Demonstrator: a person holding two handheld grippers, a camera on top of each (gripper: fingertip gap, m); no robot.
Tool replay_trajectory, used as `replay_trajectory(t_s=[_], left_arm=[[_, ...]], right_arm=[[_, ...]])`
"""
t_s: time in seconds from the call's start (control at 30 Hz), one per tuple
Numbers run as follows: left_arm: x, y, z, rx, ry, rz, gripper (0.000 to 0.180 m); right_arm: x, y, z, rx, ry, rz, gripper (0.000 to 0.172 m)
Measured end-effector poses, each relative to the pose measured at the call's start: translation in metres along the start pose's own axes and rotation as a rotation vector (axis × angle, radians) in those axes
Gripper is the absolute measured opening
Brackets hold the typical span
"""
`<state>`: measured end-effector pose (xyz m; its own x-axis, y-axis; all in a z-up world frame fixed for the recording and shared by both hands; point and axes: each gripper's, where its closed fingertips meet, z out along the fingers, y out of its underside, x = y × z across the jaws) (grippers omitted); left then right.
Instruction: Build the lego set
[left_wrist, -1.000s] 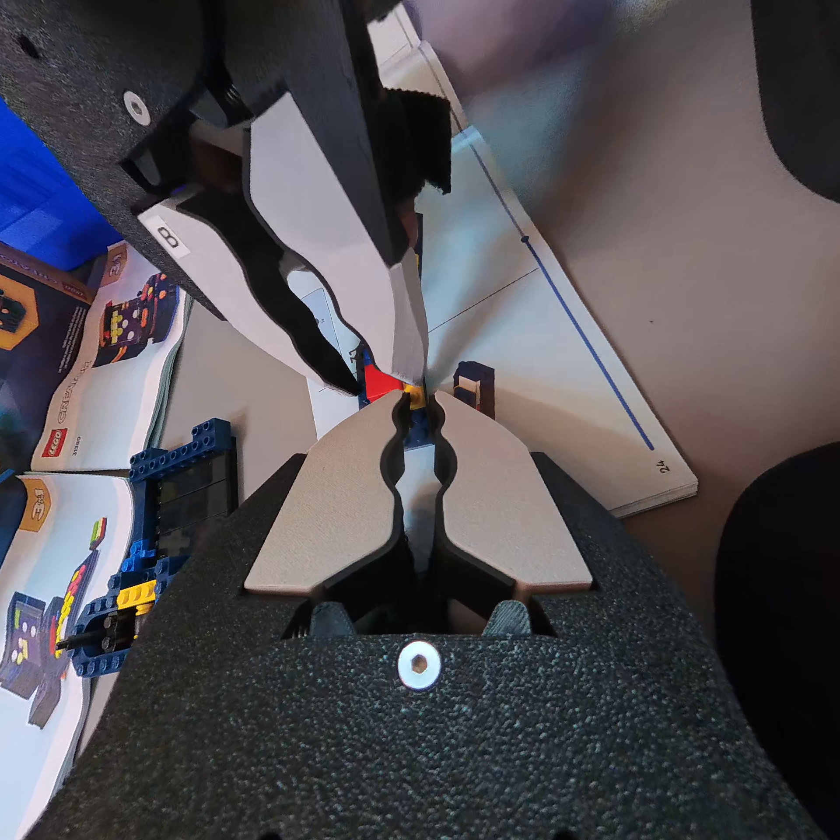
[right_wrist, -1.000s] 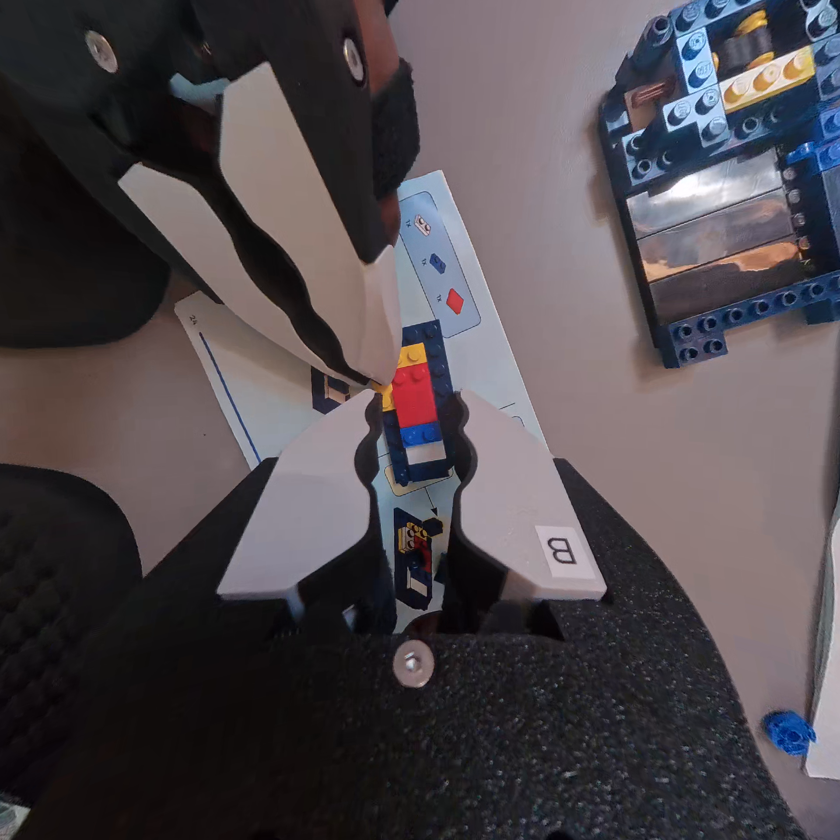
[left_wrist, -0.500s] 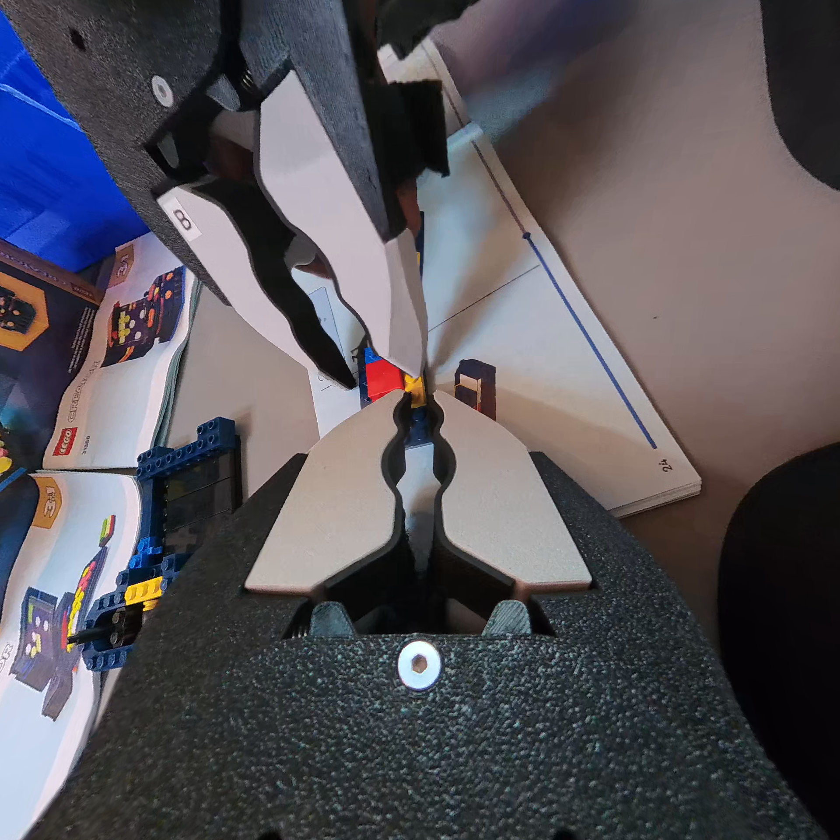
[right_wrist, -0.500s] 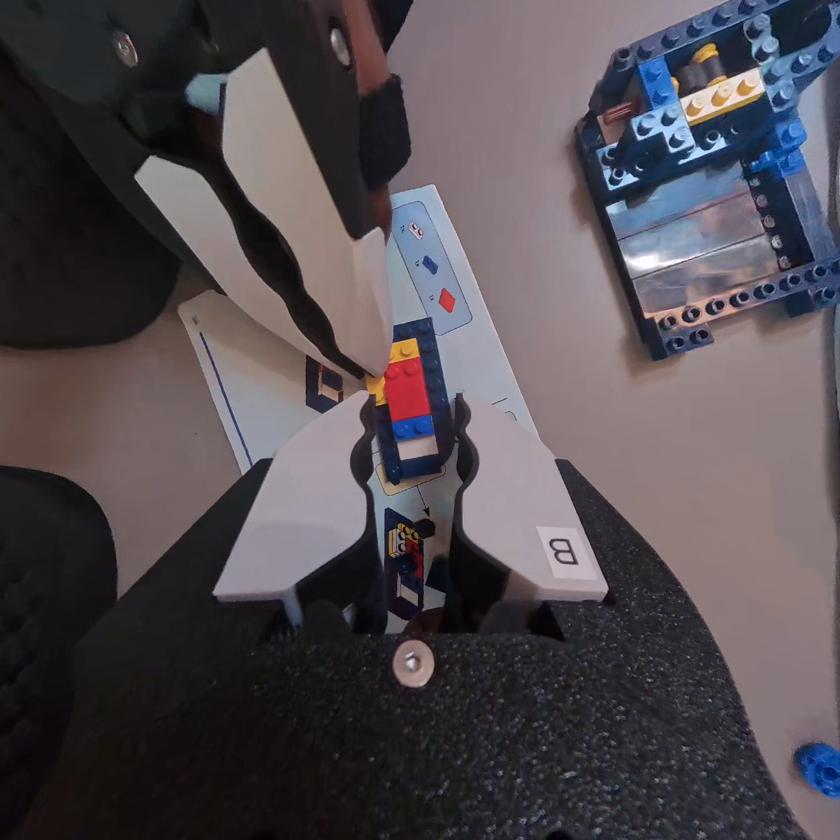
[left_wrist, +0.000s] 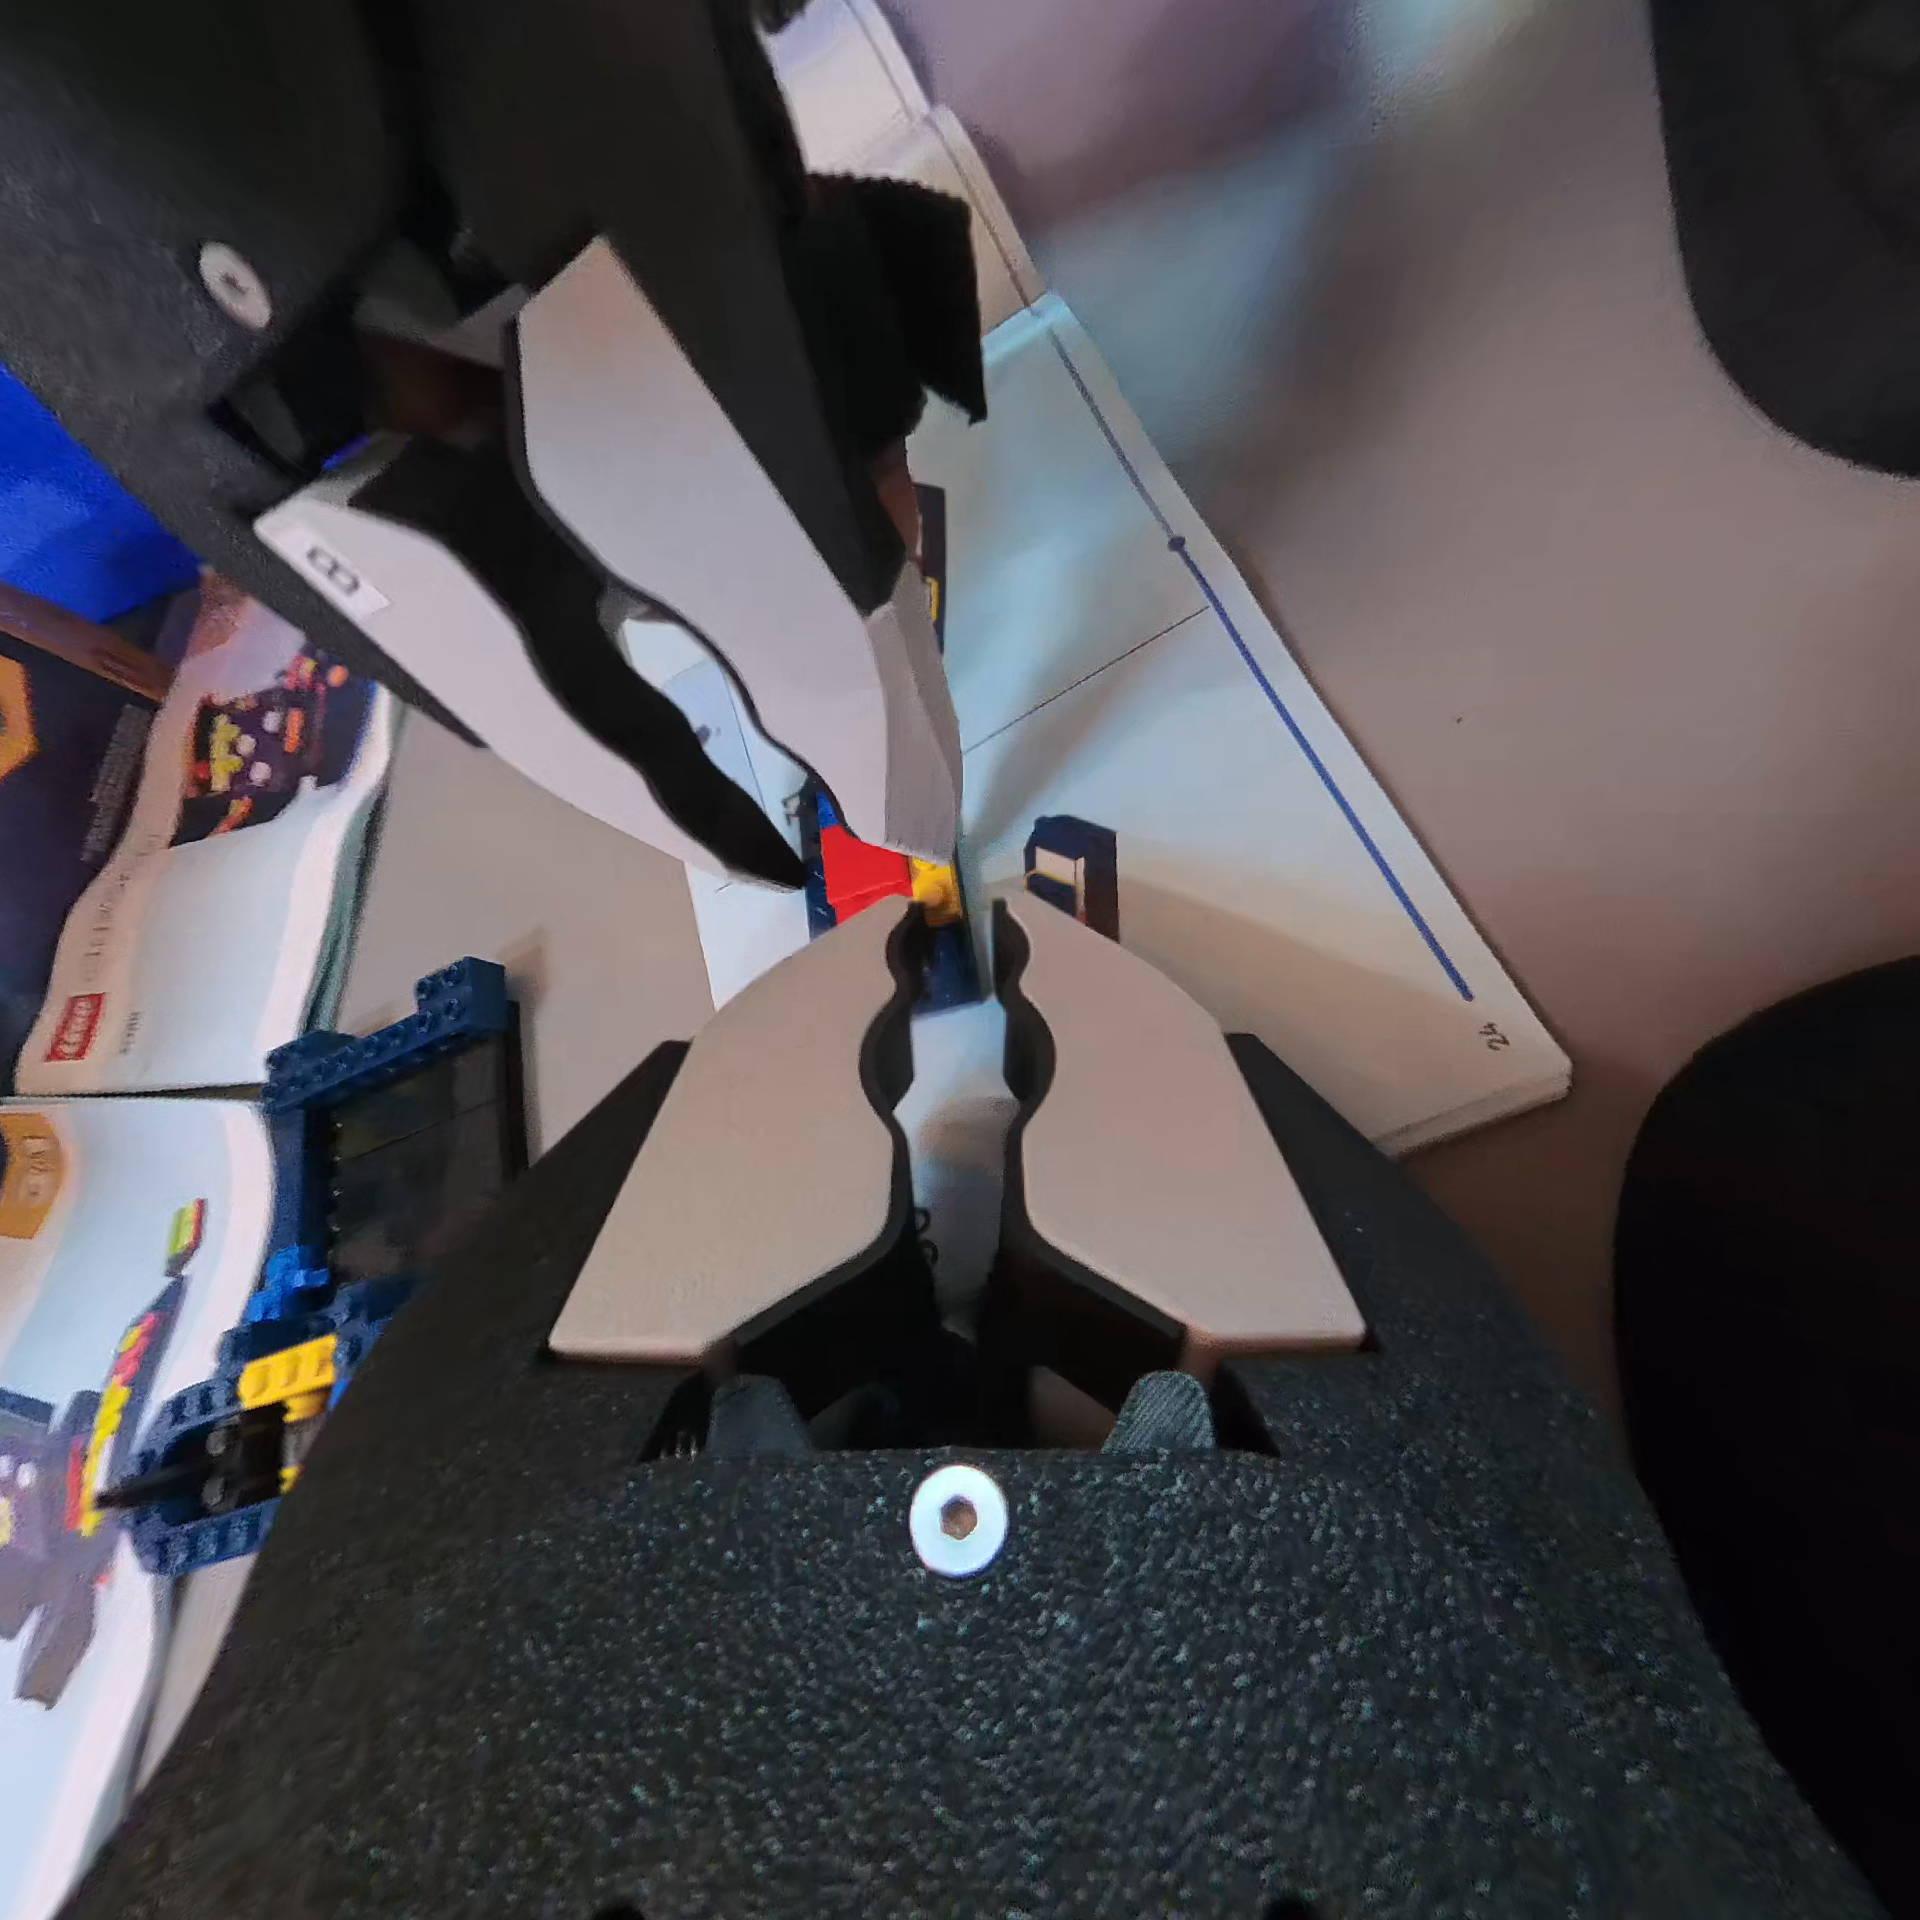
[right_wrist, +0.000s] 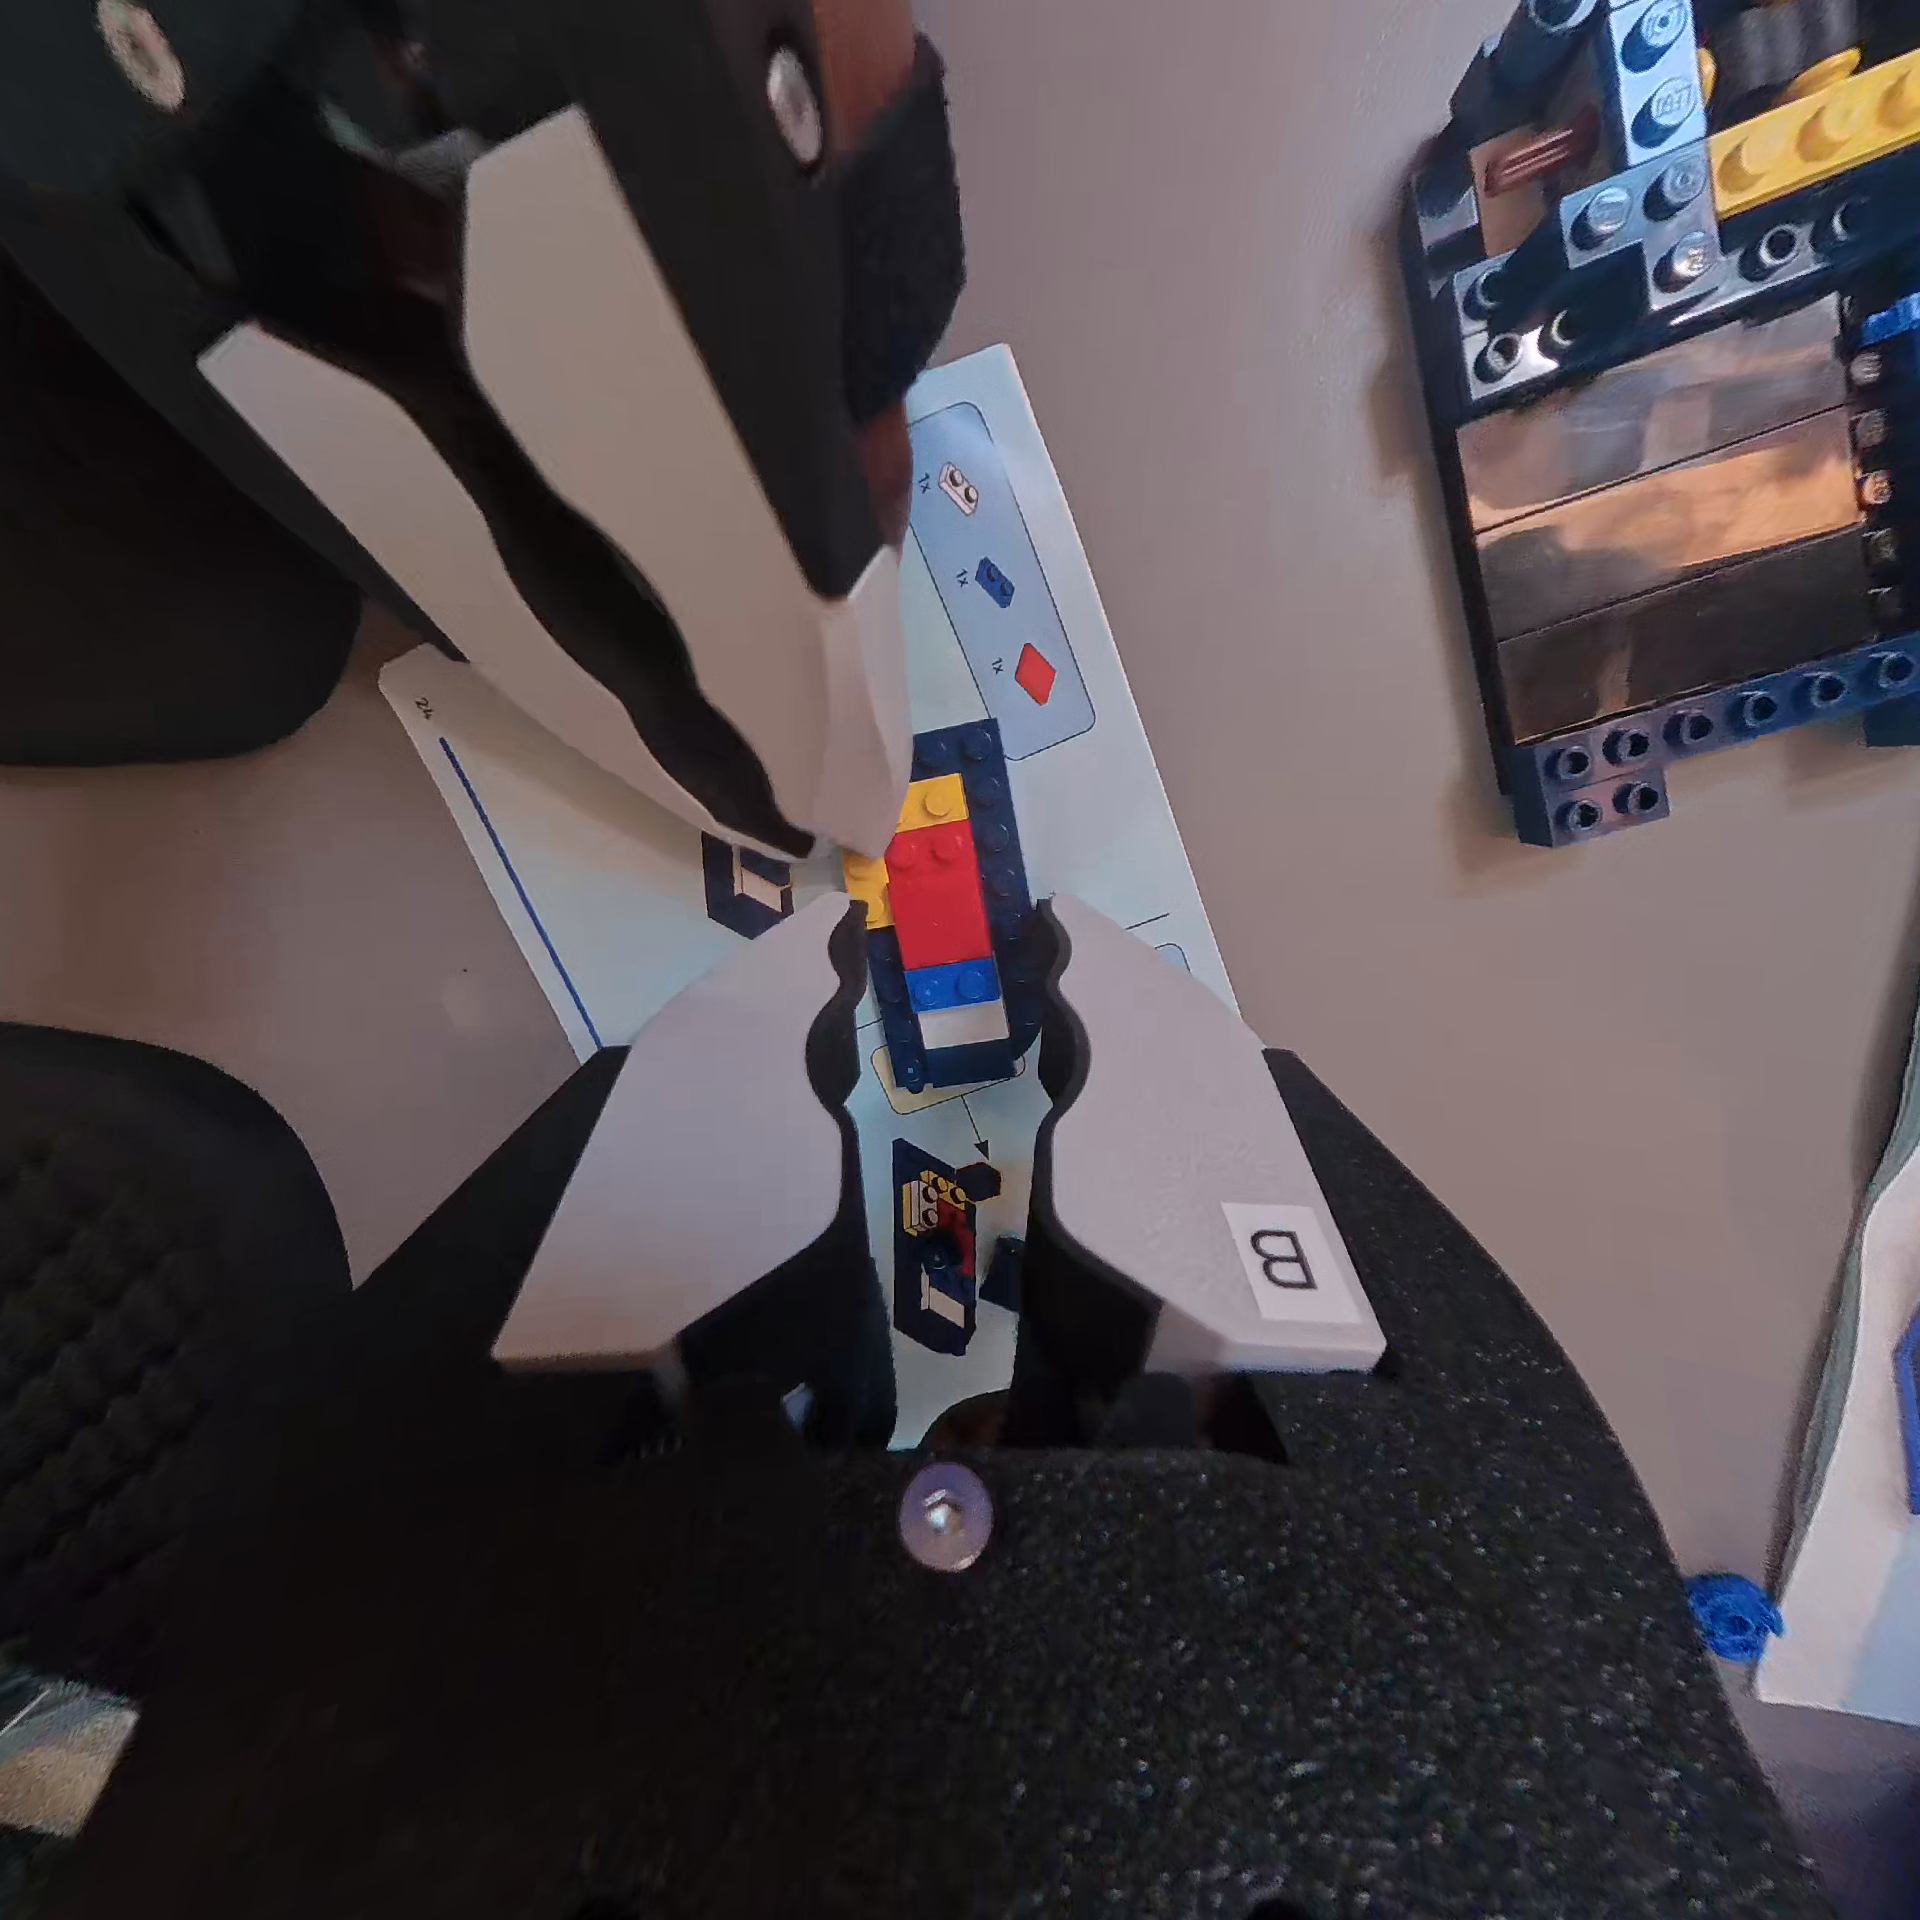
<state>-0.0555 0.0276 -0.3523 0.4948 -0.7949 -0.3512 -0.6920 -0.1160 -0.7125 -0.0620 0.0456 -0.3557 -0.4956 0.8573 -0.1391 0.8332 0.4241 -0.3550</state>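
Beige tabletop (left_wrist: 1558, 520) everywhere, with an open instruction booklet (left_wrist: 1195, 831) lying on it and a black chair seat off to the side.

Left wrist view first: the left gripper (left_wrist: 951, 914) has its jaws only a narrow way apart, tips right at a small yellow brick (left_wrist: 935, 883) on the edge of a little dark-blue plate build (left_wrist: 945, 987). One tip looks to be touching the yellow piece, the other stands clear with a sliver of gap, so it's not really pinching anything. The right gripper comes in from the top left, its fingertips (left_wrist: 914, 790) down at the same build beside a red piece (left_wrist: 857, 868). Off to the left sit more booklets (left_wrist: 208, 883) and a bigger blue frame build (left_wrist: 395, 1101).

Right wrist view: the right gripper (right_wrist: 945, 914) is about halfway open and straddles the plate build (right_wrist: 1003, 831), dark pads against both long sides, so it's holding it. You can see red, blue, yellow and white pieces stacked on top. The left gripper's fingertips (right_wrist: 852, 800) sit at the yellow brick (right_wrist: 868, 883). The frame build (right_wrist: 1662, 520) is at the upper right, well apart, and a loose blue bit (right_wrist: 1730, 1626) lies near another booklet's edge.
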Motion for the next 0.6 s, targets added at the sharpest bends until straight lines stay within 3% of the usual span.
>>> replay_trajectory(t_s=[0.07,0.13,0.23,0.33,0.43,0.53,0.6], left_arm=[[-0.006,-0.001,-0.007,0.037,-0.007,-0.070,0.036],[-0.009,-0.001,-0.016,0.077,0.001,-0.119,0.044],[-0.009,0.005,-0.015,0.042,-0.002,-0.118,0.051],[0.000,0.007,-0.013,0.018,0.034,-0.068,0.039],[0.000,0.007,-0.013,0.016,0.040,-0.070,0.039],[0.000,0.009,-0.015,0.013,0.046,-0.076,0.037],[-0.001,0.014,-0.019,0.007,0.052,-0.088,0.034]], right_arm=[[0.000,-0.001,0.000,0.053,0.002,-0.023,0.031],[0.000,-0.003,-0.001,0.125,0.043,-0.105,0.035],[-0.007,-0.004,-0.009,0.253,0.066,-0.151,0.054],[-0.007,-0.001,-0.022,0.385,0.069,-0.093,0.054],[-0.008,0.004,-0.024,0.434,0.077,-0.111,0.049],[-0.023,0.006,-0.016,0.434,-0.005,-0.165,0.048],[-0.016,0.012,-0.005,0.381,0.054,-0.200,0.038]])
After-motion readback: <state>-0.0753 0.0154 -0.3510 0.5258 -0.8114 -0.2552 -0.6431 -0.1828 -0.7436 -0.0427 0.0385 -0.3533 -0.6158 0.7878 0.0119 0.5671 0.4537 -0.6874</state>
